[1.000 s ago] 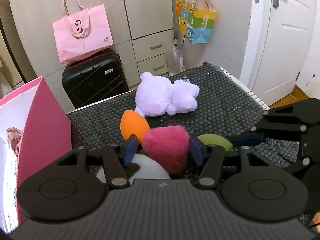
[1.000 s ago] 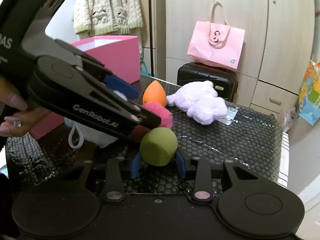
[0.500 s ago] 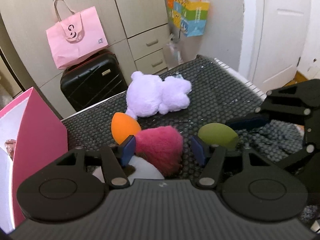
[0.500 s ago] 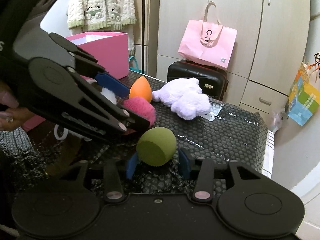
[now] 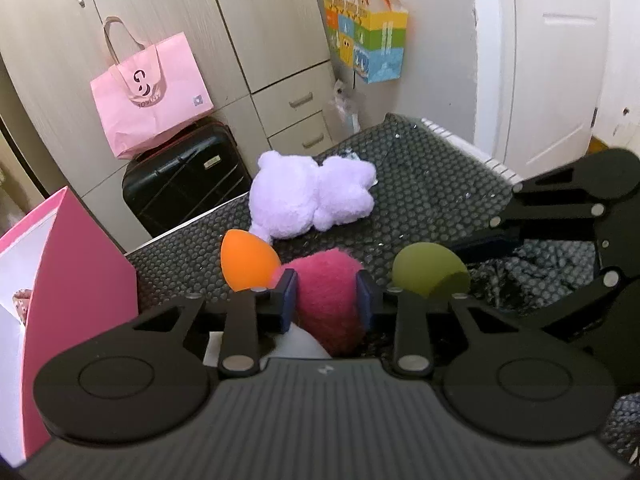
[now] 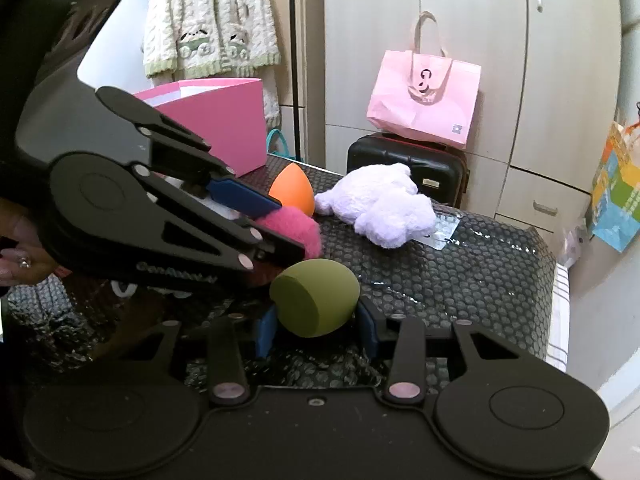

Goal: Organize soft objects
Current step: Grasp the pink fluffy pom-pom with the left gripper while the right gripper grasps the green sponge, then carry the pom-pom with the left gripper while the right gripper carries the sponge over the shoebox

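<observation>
A fluffy pink ball (image 5: 326, 292) sits squeezed between the blue pads of my left gripper (image 5: 327, 300), which is shut on it above a white soft item (image 5: 298, 346). The right wrist view shows that same left gripper (image 6: 294, 226) reaching in from the left. An olive-green egg-shaped sponge (image 6: 316, 300) lies between the pads of my right gripper (image 6: 317, 326). Its jaws are closing, and both pads touch the sponge's sides. An orange sponge (image 5: 248, 260) and a lilac plush toy (image 5: 308, 200) lie farther back on the black bubble mat (image 5: 420, 184).
An open pink box (image 5: 76, 264) stands at the mat's left edge. Behind the mat are a black suitcase (image 5: 180, 176) with a pink bag (image 5: 148, 92) on it, and cupboards. A white door (image 5: 560, 60) is at the right. A person's hand (image 6: 16, 248) holds the left gripper.
The left gripper's pads have closed in on the pink ball and now squeeze it. The right gripper's pads widened slightly, then came back onto the green sponge. Neither hand has travelled much.
</observation>
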The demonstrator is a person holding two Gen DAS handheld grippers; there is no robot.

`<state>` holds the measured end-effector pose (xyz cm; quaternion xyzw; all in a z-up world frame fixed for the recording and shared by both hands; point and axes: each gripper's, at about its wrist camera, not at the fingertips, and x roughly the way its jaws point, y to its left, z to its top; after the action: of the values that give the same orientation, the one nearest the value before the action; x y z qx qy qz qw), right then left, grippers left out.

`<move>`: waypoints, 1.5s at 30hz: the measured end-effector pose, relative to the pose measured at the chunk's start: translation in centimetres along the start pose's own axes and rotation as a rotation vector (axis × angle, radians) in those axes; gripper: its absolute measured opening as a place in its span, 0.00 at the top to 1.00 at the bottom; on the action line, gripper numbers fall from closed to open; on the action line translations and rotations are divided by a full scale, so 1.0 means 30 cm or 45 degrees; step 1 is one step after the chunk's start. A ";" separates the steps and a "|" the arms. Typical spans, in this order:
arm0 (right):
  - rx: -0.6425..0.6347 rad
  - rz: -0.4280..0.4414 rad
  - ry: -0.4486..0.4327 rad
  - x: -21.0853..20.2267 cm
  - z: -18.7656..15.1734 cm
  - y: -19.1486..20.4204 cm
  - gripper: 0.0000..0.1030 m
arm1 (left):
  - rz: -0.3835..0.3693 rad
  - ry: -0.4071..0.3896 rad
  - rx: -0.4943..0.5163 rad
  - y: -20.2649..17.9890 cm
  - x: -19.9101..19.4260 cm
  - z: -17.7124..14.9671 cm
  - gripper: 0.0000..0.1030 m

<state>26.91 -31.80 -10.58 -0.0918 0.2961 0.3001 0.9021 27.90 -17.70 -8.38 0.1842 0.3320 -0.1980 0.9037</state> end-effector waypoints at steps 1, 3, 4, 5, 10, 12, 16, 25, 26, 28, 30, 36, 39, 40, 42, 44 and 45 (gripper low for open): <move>0.009 0.000 -0.004 -0.006 -0.002 0.000 0.55 | -0.007 -0.011 -0.007 0.001 -0.006 -0.002 0.76; 0.019 -0.008 -0.006 -0.016 -0.007 0.003 0.55 | -0.015 -0.023 -0.010 0.004 -0.015 -0.007 0.76; 0.020 -0.018 -0.006 -0.021 -0.009 0.005 0.55 | -0.016 -0.027 -0.007 0.005 -0.021 -0.008 0.76; 0.021 -0.033 -0.006 -0.027 -0.011 0.008 0.55 | -0.020 -0.032 -0.004 0.007 -0.027 -0.010 0.76; 0.041 -0.073 -0.018 -0.061 -0.024 0.002 0.55 | -0.035 0.011 -0.006 0.019 -0.028 0.015 0.64; 0.046 -0.082 -0.021 -0.069 -0.022 -0.004 0.55 | -0.048 0.065 -0.016 0.030 -0.014 0.038 0.53; 0.059 -0.092 -0.029 -0.075 -0.016 -0.025 0.55 | -0.091 0.213 -0.087 0.054 0.034 0.084 0.46; 0.119 -0.084 -0.019 -0.062 -0.010 -0.067 0.55 | -0.105 0.376 -0.151 0.093 0.127 0.100 0.41; 0.119 -0.080 -0.019 -0.063 -0.011 -0.066 0.55 | -0.123 0.387 -0.181 0.101 0.139 0.096 0.41; 0.118 -0.073 -0.022 -0.064 -0.011 -0.063 0.55 | -0.102 0.377 -0.193 0.103 0.145 0.089 0.43; 0.113 -0.070 -0.029 -0.067 -0.010 -0.057 0.55 | -0.088 0.362 -0.191 0.100 0.139 0.083 0.52; 0.104 -0.060 -0.032 -0.082 -0.004 -0.031 0.55 | -0.123 0.282 -0.239 0.109 0.069 0.072 0.60; 0.095 -0.056 -0.029 -0.092 0.000 -0.013 0.55 | -0.148 0.242 -0.249 0.107 0.035 0.070 0.60; 0.093 -0.059 -0.028 -0.096 0.001 -0.006 0.55 | -0.157 0.226 -0.248 0.106 0.024 0.069 0.60; 0.093 -0.067 -0.024 -0.104 0.002 0.005 0.55 | -0.174 0.174 -0.247 0.106 -0.006 0.066 0.60; 0.097 -0.075 -0.021 -0.114 0.003 0.015 0.55 | -0.188 0.114 -0.237 0.106 -0.037 0.064 0.60; 0.099 -0.079 -0.020 -0.120 0.003 0.019 0.55 | -0.191 0.086 -0.234 0.106 -0.056 0.063 0.60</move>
<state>24.29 -33.05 -8.38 -0.0634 0.2976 0.2608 0.9162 29.26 -15.46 -5.26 0.0817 0.3921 -0.2274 0.8876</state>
